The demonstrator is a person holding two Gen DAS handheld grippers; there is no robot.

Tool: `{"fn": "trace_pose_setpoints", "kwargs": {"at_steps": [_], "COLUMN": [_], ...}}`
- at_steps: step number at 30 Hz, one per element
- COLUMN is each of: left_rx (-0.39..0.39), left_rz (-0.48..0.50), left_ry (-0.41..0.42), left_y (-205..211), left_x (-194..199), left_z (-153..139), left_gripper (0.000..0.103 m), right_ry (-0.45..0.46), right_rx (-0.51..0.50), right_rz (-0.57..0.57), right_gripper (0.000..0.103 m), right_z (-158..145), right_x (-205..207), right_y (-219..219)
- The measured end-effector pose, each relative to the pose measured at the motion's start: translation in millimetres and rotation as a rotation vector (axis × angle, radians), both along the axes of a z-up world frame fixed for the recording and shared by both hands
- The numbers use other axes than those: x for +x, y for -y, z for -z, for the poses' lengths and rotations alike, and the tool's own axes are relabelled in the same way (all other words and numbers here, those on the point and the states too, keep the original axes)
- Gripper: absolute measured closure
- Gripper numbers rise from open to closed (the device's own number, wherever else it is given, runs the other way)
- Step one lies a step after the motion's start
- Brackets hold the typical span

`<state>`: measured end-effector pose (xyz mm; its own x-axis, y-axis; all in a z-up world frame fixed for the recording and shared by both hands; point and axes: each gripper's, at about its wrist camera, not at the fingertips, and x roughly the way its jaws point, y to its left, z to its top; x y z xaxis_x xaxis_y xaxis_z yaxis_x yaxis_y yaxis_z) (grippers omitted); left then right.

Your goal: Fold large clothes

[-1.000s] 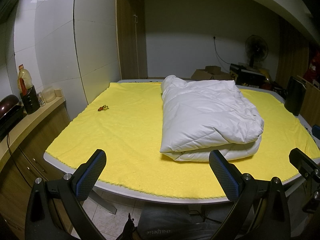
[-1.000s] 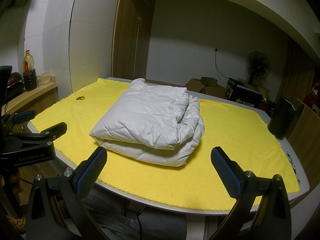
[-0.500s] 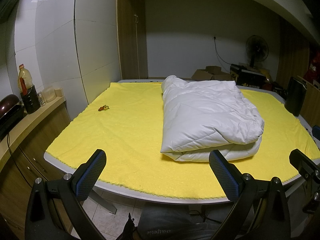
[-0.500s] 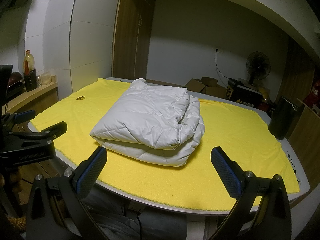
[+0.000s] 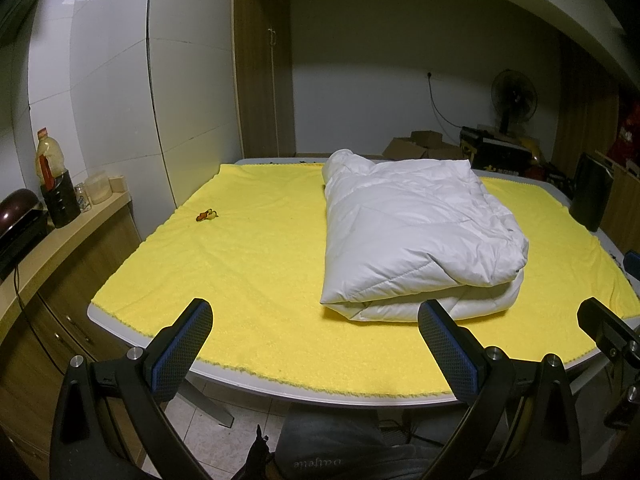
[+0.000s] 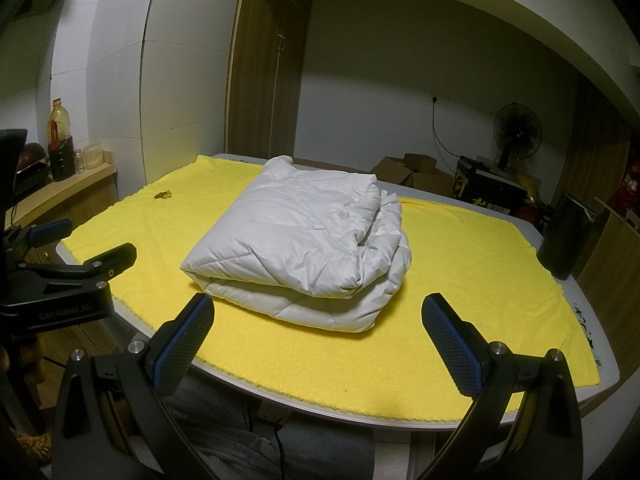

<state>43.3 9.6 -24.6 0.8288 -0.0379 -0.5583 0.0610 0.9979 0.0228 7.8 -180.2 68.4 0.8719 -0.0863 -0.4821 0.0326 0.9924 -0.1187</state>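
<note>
left wrist: near edge, facing across | right wrist: same | shared: folded white garment [image 5: 416,236]

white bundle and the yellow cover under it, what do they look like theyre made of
White bundle: looks like padded, quilted fabric with a smooth, faintly shiny shell; stitched lines and puffy folds show it. Yellow cover: probably terry or fleece cloth, matte, with a nubbly surface and a rough knotted edge.

"genrobot.ai" stands on the left gripper [image 6: 80,258] body; other print unreadable.
</note>
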Motion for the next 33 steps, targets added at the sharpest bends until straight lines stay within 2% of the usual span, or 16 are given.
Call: {"fn": "trace_pose_setpoints", "kwargs": {"at_steps": [33], "left_rx": [0.002], "left_rz": [0.002], "left_ry": [-0.009], "left_y": [-1.5], "left_x": [-1.2], "left_z": [1.0], "left_gripper": [0.000], "right_ry": [-0.006], "right_rx": [0.000], "right_rz": [-0.007], "right_gripper": [0.000], "right_z": [1.6], "right_x": [-3.1], "right_y": [-2.4]}}
